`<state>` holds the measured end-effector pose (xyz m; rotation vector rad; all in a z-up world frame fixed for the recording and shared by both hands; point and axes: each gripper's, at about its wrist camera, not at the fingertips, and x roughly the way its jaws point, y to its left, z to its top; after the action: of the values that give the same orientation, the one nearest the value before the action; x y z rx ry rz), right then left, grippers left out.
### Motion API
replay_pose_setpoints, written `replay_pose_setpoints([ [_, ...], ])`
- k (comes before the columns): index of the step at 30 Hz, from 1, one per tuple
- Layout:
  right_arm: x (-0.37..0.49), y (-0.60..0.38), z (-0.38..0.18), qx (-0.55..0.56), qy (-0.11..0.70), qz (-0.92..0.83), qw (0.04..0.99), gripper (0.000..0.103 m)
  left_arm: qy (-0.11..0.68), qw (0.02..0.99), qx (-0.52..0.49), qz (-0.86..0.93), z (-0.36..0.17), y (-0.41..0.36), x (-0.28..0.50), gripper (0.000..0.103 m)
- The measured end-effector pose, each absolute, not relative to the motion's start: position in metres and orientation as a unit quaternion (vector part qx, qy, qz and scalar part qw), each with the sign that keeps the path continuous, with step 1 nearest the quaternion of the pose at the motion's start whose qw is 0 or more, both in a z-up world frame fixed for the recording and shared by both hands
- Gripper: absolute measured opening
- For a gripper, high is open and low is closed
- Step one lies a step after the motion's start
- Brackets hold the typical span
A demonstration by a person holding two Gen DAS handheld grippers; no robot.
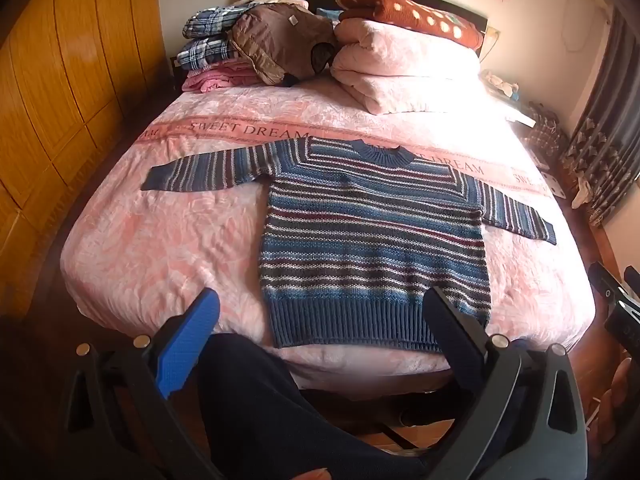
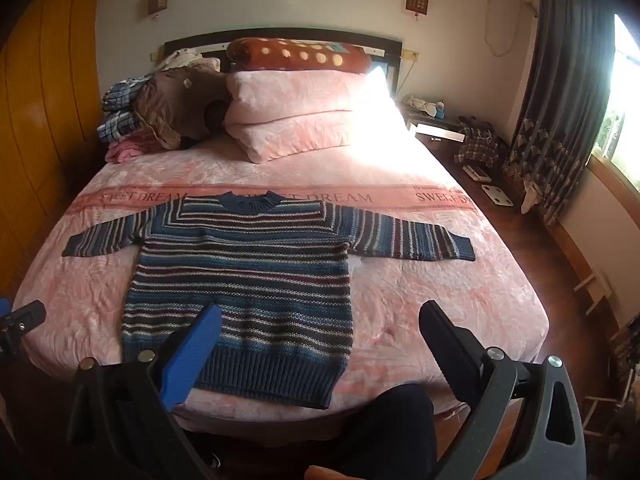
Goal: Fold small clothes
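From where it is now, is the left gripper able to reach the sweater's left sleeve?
Probably yes. The left gripper is open and holds nothing, near the hem of the striped sweater. The left sleeve lies flat on the bed cover, with nothing on it or between.

The sweater [image 2: 240,280] lies flat on the bed [image 2: 440,300], folded bedding [image 2: 296,116] behind it.

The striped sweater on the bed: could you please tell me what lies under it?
The striped sweater lies flat on the pink bedspread, covering part of its "SWEET DREAM" band. Anything beneath the knit is hidden.
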<state>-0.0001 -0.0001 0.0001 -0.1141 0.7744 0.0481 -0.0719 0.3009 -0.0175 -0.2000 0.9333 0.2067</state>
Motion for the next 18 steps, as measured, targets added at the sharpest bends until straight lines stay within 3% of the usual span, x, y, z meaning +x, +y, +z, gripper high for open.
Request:
replay_pose_setpoints([
  [18,0.0009,0.0000,-0.0003,-0.056,0.380,0.023,0.923,0.099,0.445,0.884,-0.096,0.104,-0.0180,0.3048,-0.0725,0.100],
])
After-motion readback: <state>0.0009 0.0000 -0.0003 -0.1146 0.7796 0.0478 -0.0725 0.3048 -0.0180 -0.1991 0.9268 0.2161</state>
